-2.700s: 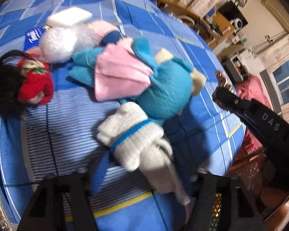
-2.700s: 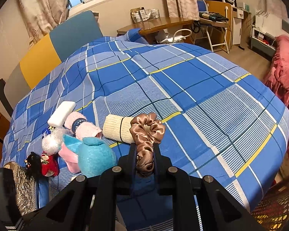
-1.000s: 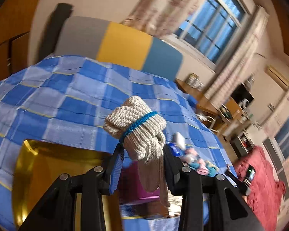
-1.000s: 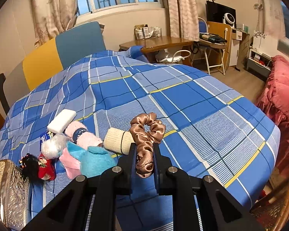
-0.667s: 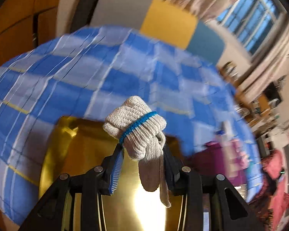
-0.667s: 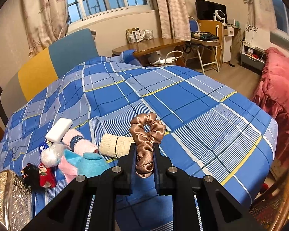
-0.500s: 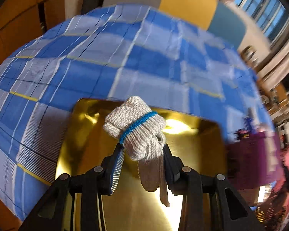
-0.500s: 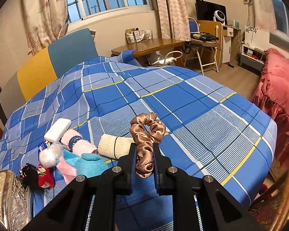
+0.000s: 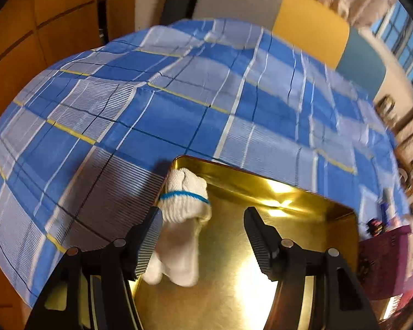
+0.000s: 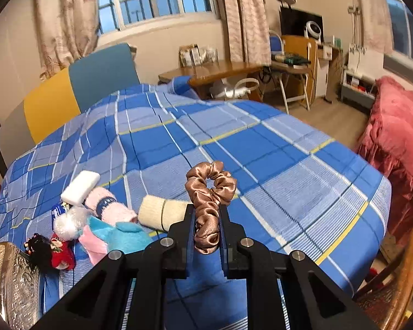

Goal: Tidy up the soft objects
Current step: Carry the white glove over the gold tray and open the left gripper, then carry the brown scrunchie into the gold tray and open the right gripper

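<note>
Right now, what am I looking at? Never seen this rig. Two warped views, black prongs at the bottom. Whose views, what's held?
No robot: a person holds a pair of tongs in each hand, with a fisheye camera on each looking along the fingers.

Left view: the left tongs are opening over a gold tin tray. The white glove bundle lies in the tray's corner, against one finger only.

Right view: the right tongs are shut on a brown satin scrunchie, above the blue checked bedspread. On it lie a teal plush toy, a pink roll, a beige roll, a white block and a small red doll.
</note>
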The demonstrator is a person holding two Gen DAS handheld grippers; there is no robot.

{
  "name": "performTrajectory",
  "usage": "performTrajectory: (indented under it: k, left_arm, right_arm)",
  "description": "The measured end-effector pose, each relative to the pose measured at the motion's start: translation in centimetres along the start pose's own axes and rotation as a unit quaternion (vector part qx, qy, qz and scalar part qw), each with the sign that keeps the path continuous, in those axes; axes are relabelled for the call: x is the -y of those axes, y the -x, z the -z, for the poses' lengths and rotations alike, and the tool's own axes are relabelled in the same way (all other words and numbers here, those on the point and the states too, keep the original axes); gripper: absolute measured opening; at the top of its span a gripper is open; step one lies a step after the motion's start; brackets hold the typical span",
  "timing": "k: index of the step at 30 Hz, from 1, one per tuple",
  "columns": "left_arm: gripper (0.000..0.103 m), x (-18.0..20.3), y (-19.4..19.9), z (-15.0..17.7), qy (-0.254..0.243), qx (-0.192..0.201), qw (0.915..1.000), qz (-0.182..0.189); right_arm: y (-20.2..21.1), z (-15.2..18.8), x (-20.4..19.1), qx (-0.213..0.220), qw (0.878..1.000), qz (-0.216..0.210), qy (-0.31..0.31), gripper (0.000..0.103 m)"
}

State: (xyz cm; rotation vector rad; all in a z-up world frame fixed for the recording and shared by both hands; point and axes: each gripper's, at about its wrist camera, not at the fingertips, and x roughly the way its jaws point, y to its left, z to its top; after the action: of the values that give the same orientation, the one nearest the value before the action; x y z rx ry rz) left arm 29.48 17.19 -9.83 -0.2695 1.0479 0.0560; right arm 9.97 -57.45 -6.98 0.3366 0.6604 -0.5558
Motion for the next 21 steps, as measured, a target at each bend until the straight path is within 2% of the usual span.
performTrajectory:
  k: [2,6,9,13,15,18,21]
  left_arm:
    - [0.062,0.1,0.7,1.1,0.014,0.010,0.9998,0.014]
    - [0.062,0.8,1.9,3.8,0.011,0.021,0.9992,0.031]
    - [0.062,1.5,2.6,5.9,0.005,0.025,0.9986,0.047]
    - [0.062,2.4,3.1,8.3,-0.010,0.026,0.9976,0.063]
    - [0.062,2.6,3.4,9.5,-0.009,0.026,0.9970,0.073]
    - [0.062,2.7,3.8,10.7,-0.008,0.028,0.9960,0.085]
    - [0.062,2.6,3.9,11.5,-0.009,0.023,0.9950,0.097]
  right_arm:
    - [0.9,-0.1,-0.7,0.021,1.000,-0.001,0.016,0.015]
    - [2.4,-0.2,-3.1,0.042,0.997,0.008,0.069,0.015]
    - [4.5,-0.7,-6.0,0.058,0.994,-0.012,0.094,0.015]
    - [8.7,-1.7,-12.0,0.084,0.985,-0.077,0.127,0.015]
    - [10.9,-1.7,-15.7,0.092,0.977,-0.124,0.145,0.015]
    - [13.7,-0.9,-21.8,0.089,0.961,-0.196,0.176,0.015]
    - [15.6,0.7,-27.7,0.063,0.941,-0.268,0.198,0.015]
